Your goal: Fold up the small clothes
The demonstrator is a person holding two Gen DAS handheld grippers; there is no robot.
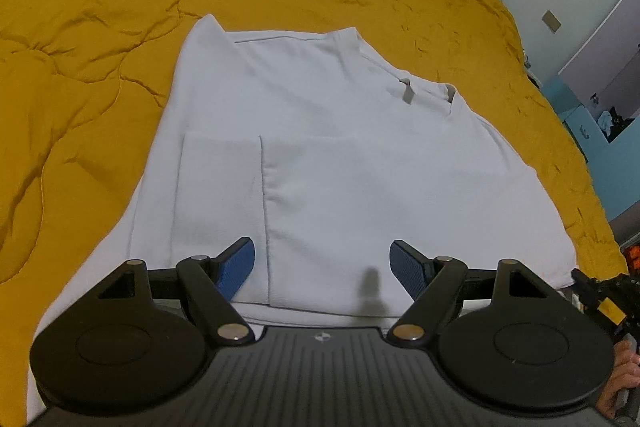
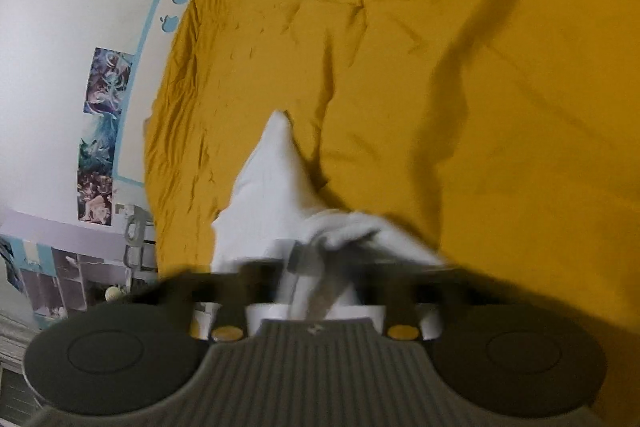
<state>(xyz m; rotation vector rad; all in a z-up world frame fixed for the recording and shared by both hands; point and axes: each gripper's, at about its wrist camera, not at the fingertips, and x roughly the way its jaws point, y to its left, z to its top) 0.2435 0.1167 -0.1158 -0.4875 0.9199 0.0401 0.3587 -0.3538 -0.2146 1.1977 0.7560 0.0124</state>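
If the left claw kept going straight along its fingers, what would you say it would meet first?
Most likely the white shirt lying flat on the yellow quilt: the open left claw points onto it, though its height above it is unclear.

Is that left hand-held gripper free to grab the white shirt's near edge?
Probably yes: the left hand-held gripper is open right over the white shirt on the yellow quilt, nothing between.

White shirt [image 1: 320, 155]; mustard-yellow quilt [image 1: 100, 27]; blue pads [image 1: 236, 269] on black left gripper [image 1: 322, 267]
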